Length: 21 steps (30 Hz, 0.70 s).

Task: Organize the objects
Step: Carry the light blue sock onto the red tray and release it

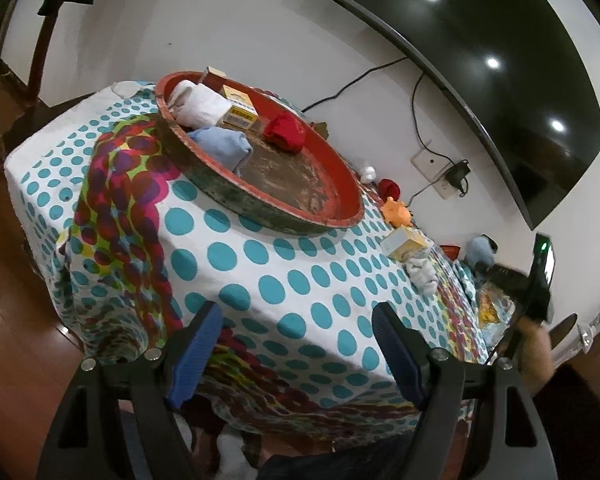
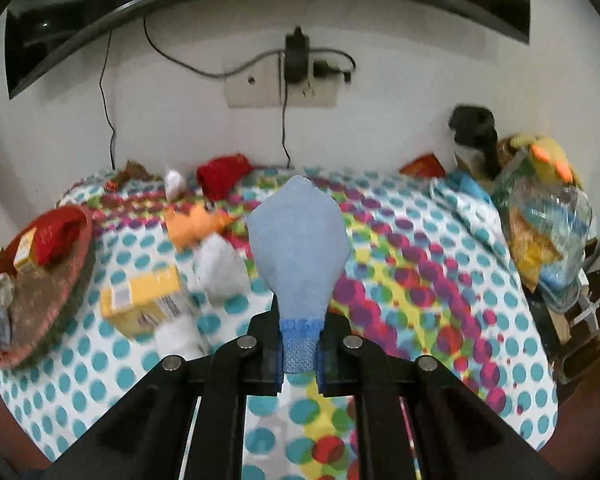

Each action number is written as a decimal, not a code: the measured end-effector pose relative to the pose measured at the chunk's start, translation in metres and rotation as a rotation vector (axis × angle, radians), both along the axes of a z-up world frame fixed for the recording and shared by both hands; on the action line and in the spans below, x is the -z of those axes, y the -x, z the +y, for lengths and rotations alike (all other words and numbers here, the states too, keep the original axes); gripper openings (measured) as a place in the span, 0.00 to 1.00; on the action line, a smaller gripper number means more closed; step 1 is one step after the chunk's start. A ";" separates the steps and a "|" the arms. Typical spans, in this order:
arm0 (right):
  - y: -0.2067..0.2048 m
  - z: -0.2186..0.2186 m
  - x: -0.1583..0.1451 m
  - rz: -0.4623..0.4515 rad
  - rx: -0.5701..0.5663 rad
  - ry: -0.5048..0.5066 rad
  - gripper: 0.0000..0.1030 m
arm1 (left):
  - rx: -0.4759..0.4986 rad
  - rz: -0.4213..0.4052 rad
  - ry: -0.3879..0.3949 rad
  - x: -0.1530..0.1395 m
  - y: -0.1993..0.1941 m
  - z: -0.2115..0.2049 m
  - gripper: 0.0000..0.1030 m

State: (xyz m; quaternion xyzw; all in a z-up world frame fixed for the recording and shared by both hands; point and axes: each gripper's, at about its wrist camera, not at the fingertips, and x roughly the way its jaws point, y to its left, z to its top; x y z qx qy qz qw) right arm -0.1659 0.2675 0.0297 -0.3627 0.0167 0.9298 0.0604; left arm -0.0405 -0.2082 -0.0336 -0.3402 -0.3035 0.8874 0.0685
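Note:
My right gripper is shut on a light blue rolled sock, held up above the dotted tablecloth. The same sock shows small at the far right of the left wrist view. A round red tray at the table's left end holds a white cloth, a yellow box, a red cloth and a blue sock. My left gripper hangs open and holds nothing, over the table's near edge. Loose on the cloth lie an orange toy, a yellow box, a white sock and a red cloth.
A clear bag of snacks slumps at the table's right end beside a black object. Behind the table is a wall with a socket and charger, cables and a large dark screen. Wooden floor lies to the left.

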 end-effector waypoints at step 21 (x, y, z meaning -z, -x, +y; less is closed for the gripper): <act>0.056 -0.211 -0.066 0.057 -0.277 -0.117 0.10 | -0.090 0.010 0.122 -0.006 0.000 -0.010 0.77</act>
